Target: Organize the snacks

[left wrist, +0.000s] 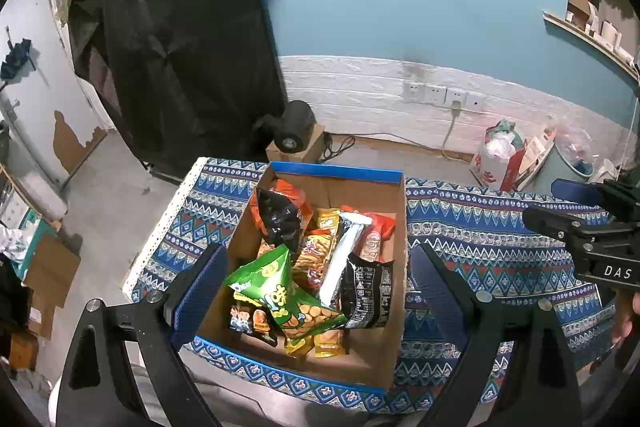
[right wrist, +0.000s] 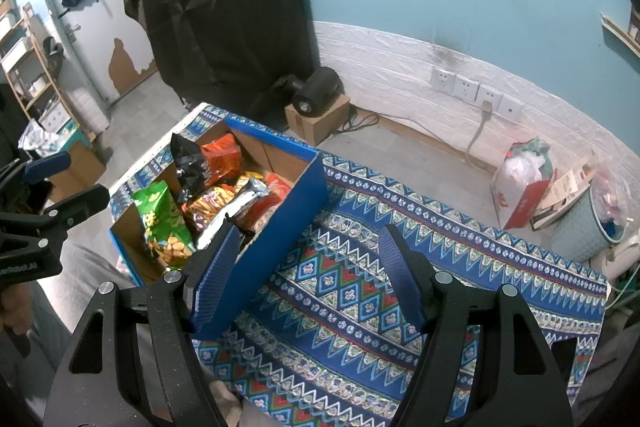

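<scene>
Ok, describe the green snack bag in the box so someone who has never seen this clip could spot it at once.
Find the blue-edged cardboard box on the patterned tablecloth. Near its front, on top of the pile, lies the green bag, tilted. It is the only green pack there, printed with small round crackers, beside black, orange and silver wrappers.

The left gripper (left wrist: 316, 291) has matte black angular arms with triangular cut-outs, round silver screws at the joints, and blue ribbed pads (left wrist: 200, 287) on the fingers. The right gripper (right wrist: 308, 279) is built the same; seen at 3 o'clock in the left view, its black body carries white letters "DAS"
</scene>
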Demonstrator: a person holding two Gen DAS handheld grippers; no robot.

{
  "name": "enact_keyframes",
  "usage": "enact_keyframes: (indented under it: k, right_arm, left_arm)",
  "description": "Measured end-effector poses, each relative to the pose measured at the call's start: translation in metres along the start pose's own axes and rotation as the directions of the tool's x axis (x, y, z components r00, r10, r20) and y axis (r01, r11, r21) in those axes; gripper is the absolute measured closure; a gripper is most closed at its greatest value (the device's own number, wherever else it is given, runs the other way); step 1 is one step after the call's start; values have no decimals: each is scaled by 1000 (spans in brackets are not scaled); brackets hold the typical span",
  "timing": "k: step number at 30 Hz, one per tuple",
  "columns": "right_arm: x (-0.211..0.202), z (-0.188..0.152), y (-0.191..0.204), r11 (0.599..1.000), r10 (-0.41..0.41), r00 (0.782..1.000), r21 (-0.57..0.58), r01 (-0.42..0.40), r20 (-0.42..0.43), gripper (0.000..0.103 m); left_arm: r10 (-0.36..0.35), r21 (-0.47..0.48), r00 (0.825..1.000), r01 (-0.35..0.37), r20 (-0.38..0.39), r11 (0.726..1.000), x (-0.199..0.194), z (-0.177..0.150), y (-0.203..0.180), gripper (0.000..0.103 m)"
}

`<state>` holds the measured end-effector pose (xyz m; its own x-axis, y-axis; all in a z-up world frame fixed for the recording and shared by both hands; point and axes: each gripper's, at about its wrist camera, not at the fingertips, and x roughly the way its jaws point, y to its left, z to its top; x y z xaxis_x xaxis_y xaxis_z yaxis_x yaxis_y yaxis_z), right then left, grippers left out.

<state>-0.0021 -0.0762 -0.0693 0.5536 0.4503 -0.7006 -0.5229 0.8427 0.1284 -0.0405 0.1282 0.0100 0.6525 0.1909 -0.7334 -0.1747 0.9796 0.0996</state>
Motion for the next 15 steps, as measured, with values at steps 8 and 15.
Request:
enact_keyframes:
  k: [8,15]
  right_arm:
    - [0,0,1,1000,-1,1000,2,1,0,32]
    - [-2,0,-2,1000,-2,1000,0,2,-1,32]
  left_arm:
    - [1,14,1000,-1,-4,1000,-1,-3,-4,9]
    - [14,5,1000,-14,-9,1000,0,-3,-4,9]
